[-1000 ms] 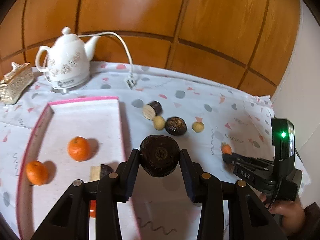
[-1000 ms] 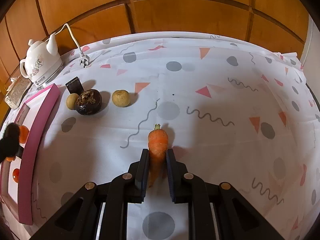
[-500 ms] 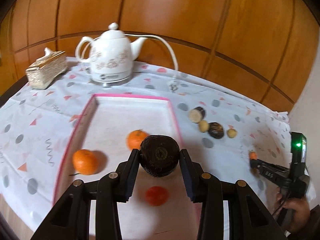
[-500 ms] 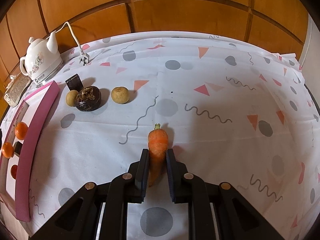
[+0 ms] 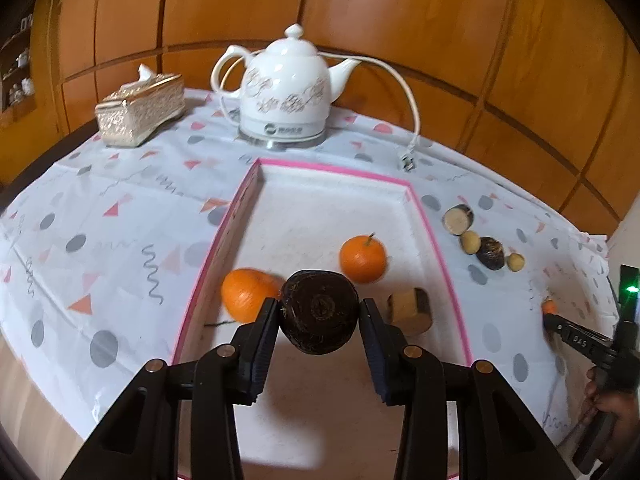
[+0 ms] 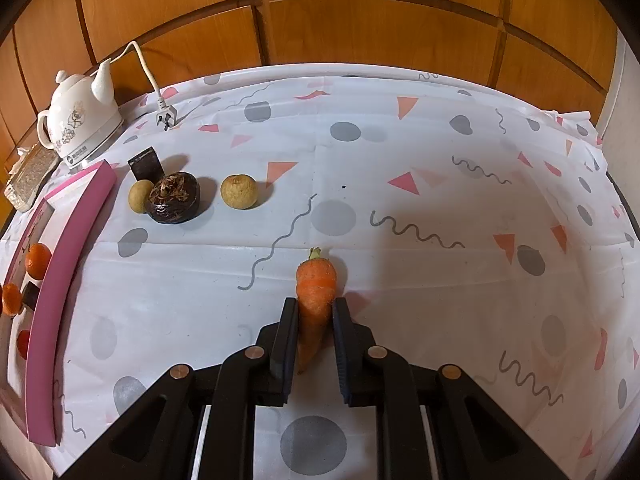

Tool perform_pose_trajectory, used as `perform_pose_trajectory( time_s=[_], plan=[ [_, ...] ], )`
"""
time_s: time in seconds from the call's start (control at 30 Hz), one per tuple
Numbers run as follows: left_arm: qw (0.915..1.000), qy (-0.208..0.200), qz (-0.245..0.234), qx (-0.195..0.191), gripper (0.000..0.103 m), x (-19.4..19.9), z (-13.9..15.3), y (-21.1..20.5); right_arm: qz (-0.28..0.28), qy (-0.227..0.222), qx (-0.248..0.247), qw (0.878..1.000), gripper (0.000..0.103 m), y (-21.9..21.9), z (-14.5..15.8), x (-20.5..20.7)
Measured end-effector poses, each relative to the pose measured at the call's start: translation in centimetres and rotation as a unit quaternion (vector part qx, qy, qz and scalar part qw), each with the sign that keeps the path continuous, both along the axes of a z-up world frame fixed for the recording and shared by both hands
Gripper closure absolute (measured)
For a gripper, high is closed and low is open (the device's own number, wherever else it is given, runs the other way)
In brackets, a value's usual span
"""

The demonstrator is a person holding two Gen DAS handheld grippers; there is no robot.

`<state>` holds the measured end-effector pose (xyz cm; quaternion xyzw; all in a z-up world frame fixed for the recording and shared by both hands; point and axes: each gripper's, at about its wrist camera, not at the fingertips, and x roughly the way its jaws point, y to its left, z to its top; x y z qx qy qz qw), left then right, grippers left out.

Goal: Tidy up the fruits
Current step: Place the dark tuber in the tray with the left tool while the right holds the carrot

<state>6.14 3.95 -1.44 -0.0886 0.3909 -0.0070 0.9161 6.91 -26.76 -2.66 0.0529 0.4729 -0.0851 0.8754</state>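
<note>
In the left wrist view, the left gripper [image 5: 319, 316] pinched a dark round fruit [image 5: 319, 311] between its two fingers, holding it above the near part of the pink-rimmed tray [image 5: 438, 256]. The fruit's skin was blackish brown and rough, with faint rings around a central scar. Just beyond the left finger lay an orange [image 5: 248, 293], a second orange with a stem [image 5: 363, 259] sat ahead and slightly right, and a cut tan-faced piece [image 5: 411, 311] rested just past the right finger. Only this view showed the tray's white floor in full, along with a gold tissue box [image 5: 140, 110] far ahead to the left. A white kettle [image 5: 285, 92] stood straight ahead, carrying a small printed label too blurred to read. Far right, the other tool showed letters reading roughly "DAS".

In the right wrist view, the right gripper [image 6: 314, 334] was closed on a carrot [image 6: 314, 300], green-stubbed top pointing away, resting on the patterned tablecloth [image 6: 440, 300]. Ahead and left lay another dark round fruit [image 6: 173, 198], two small tan fruits [image 6: 239, 191] and a dark cut block [image 6: 145, 164], seen closer here than from the left.
</note>
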Motion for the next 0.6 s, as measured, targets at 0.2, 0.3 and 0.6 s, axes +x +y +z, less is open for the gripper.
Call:
perform_pose_trajectory(
  time_s=[0.2, 0.3, 0.6],
  plan=[
    [0.9999, -0.002, 0.012, 0.002, 0.056, -0.5, -0.3, 0.3, -0.004, -0.003, 0.000, 1.000, 0.086, 0.1, 0.0, -0.1],
    [0.9999, -0.009, 0.013, 0.001, 0.047, -0.8, 0.0, 0.4, -0.004, -0.004, 0.001, 1.000, 0.086, 0.1, 0.1, -0.2],
    [0.9997, -0.017, 0.017, 0.008, 0.042, -1.7, 0.6, 0.6, 0.013, -0.017, 0.012, 1.000, 0.086, 1.2, 0.9, -0.6]
  ],
)
